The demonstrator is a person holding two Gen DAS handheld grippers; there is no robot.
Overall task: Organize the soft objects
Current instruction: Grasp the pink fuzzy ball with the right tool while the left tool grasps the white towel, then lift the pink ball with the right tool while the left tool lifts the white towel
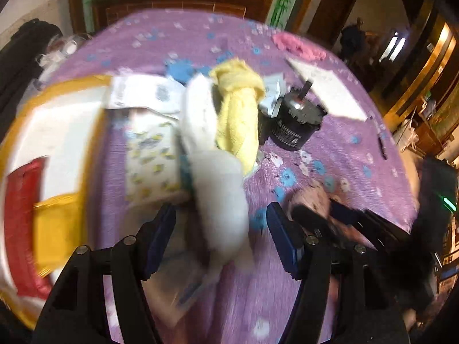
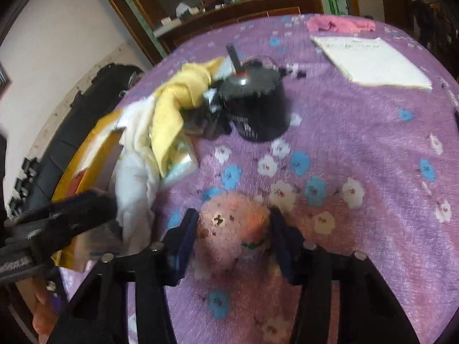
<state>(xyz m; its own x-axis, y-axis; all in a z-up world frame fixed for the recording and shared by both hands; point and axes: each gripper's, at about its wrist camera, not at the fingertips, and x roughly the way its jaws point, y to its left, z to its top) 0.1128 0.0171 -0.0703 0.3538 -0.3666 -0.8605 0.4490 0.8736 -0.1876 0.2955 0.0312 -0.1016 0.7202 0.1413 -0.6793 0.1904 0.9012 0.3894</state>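
Note:
A long white cloth lies on the purple flowered blanket, running between the fingers of my left gripper. Its jaws stand wide and do not press the cloth. A yellow towel is draped over the cloth's far end. My right gripper has both pads against a pink plush toy, which fills the gap between them on the blanket. In the left wrist view the plush shows at the right with the right gripper around it.
A black round container stands beyond the plush, next to the yellow towel. Farther back lie a white paper pad and a pink cloth. At the left are a patterned soft pack and a yellow, white and red bag.

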